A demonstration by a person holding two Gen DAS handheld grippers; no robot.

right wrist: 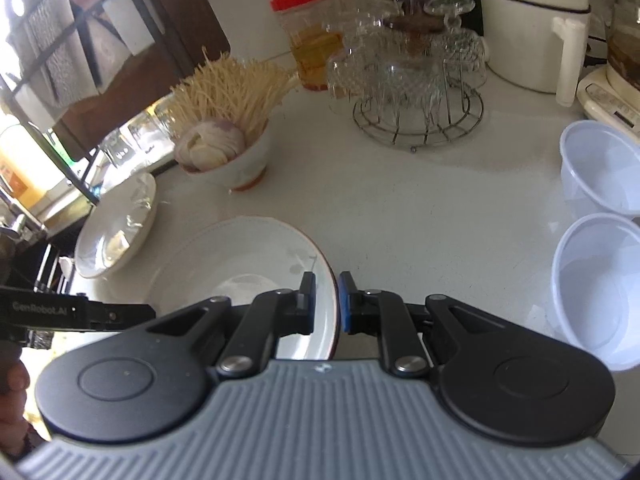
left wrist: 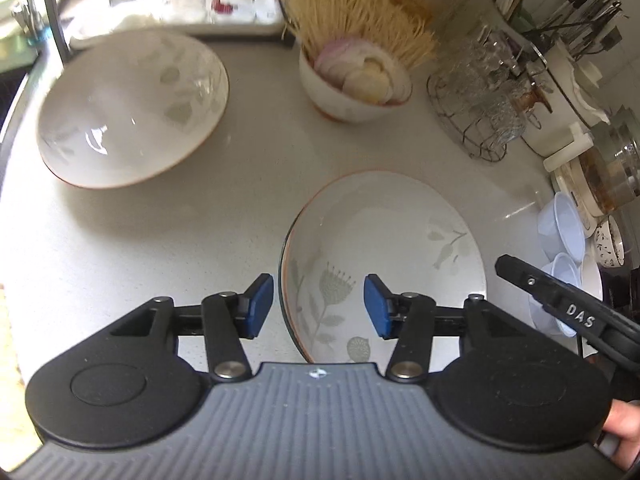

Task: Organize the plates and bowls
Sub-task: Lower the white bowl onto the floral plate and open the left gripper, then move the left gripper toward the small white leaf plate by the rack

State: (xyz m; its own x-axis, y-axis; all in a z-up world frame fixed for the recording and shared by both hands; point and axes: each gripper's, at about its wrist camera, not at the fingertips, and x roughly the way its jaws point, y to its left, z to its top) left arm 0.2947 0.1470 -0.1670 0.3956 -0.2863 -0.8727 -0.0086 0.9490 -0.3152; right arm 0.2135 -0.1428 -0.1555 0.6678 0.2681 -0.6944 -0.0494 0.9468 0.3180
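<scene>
A white floral plate [left wrist: 384, 248] with a brown rim lies on the white counter. My right gripper [right wrist: 326, 306] is shut on its right rim [right wrist: 240, 264]; that gripper also shows in the left wrist view [left wrist: 560, 300]. My left gripper [left wrist: 319, 306] is open, its blue pads either side of the plate's left rim, not touching. A larger white floral bowl [left wrist: 132, 108] stands at the far left; it also shows in the right wrist view [right wrist: 116, 228].
A small bowl of sliced onion and noodles [left wrist: 356, 84] stands at the back. A wire rack of glasses [right wrist: 416, 92], a red-lidded jar [right wrist: 308, 36], a white cooker [right wrist: 532, 32] and two plastic bowls [right wrist: 600, 240] crowd the right. A tray of glasses [left wrist: 180, 4] is behind.
</scene>
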